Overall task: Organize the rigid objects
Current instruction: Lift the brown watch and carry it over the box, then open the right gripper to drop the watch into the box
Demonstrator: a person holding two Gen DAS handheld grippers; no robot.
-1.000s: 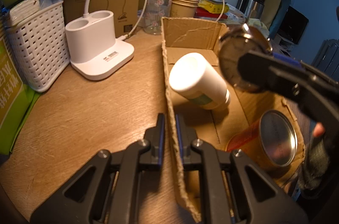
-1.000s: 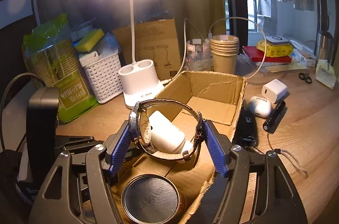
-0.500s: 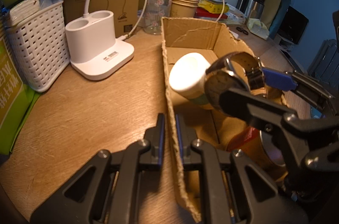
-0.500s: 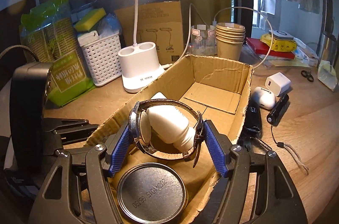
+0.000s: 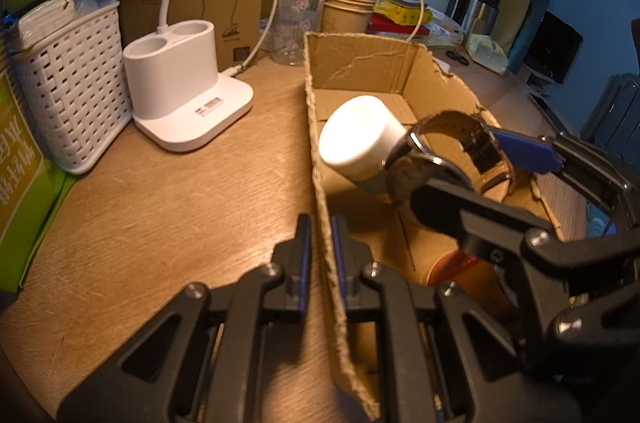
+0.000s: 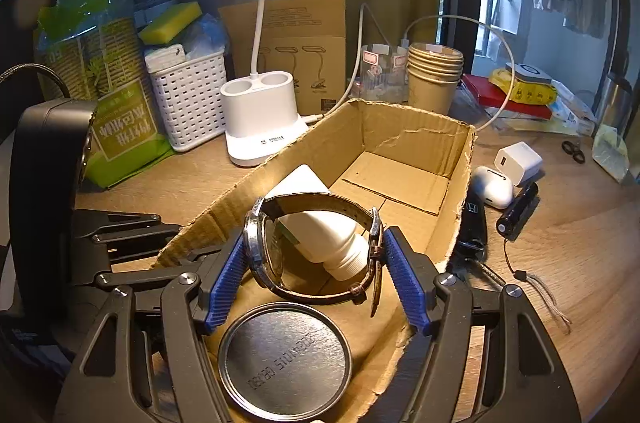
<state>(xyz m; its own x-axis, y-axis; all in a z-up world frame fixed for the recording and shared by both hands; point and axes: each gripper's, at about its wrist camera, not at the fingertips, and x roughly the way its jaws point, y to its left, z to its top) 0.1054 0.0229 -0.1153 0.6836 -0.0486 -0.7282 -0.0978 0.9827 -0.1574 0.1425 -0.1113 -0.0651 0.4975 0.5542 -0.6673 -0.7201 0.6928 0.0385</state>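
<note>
The watch sits squeezed between the right gripper's blue fingers, over the cardboard box; just past it lies a white bottle, a tin can below; the left gripper pinches the box wall.

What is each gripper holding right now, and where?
Right gripper clamps the wristwatch across its loop, case against one pad, strap against the other. Left gripper pinches the cardboard box wall.

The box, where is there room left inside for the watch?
The far end of the box is bare, between its back wall and the white bottle. The near end is crowded: the bottle and a tin can fill it, under the watch.
</note>
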